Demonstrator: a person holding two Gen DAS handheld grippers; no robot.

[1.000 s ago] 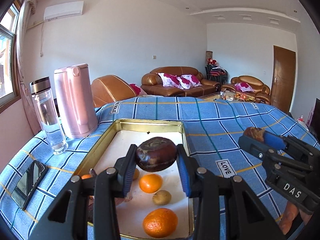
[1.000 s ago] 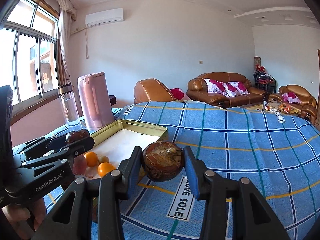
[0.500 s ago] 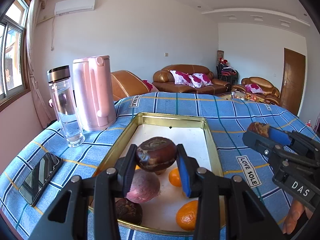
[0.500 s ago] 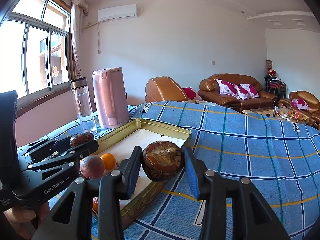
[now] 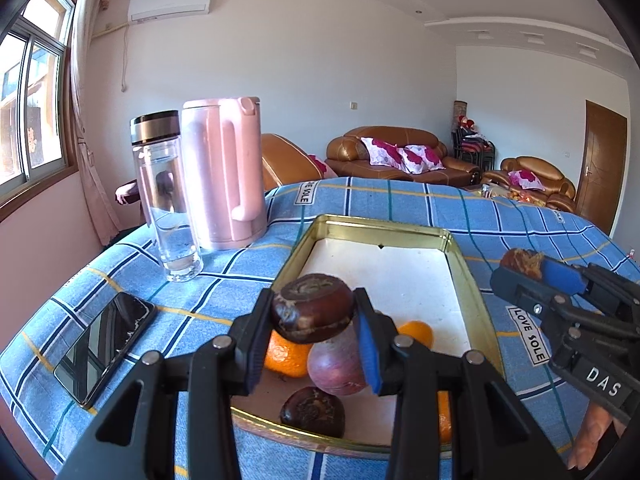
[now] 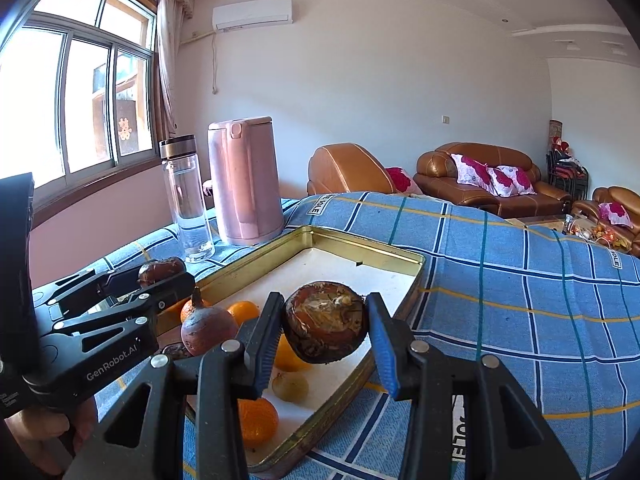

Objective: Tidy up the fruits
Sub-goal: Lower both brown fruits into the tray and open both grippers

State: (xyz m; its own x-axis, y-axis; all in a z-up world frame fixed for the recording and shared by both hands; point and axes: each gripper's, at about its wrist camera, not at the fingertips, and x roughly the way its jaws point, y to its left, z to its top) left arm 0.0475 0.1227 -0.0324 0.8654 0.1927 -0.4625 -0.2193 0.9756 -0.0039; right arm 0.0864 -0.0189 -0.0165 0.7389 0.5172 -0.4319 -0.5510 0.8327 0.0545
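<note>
We clamp a dark brown, flattened round fruit (image 5: pixel 313 313) in our left gripper (image 5: pixel 314 320) — just below it lies the gold-rimmed rectangular metal tray (image 5: pixel 384 227). Our right gripper (image 6: pixel 325 326) grips a mottled brown round fruit (image 6: pixel 326 322) — over the tray's near edge.

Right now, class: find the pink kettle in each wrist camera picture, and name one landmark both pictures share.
Left wrist view: pink kettle stands upper left, right of the glass bottle.
Right wrist view: pink kettle stands left of centre, behind the gold tray's far corner.
Shared landmark: the wall air conditioner.
</note>
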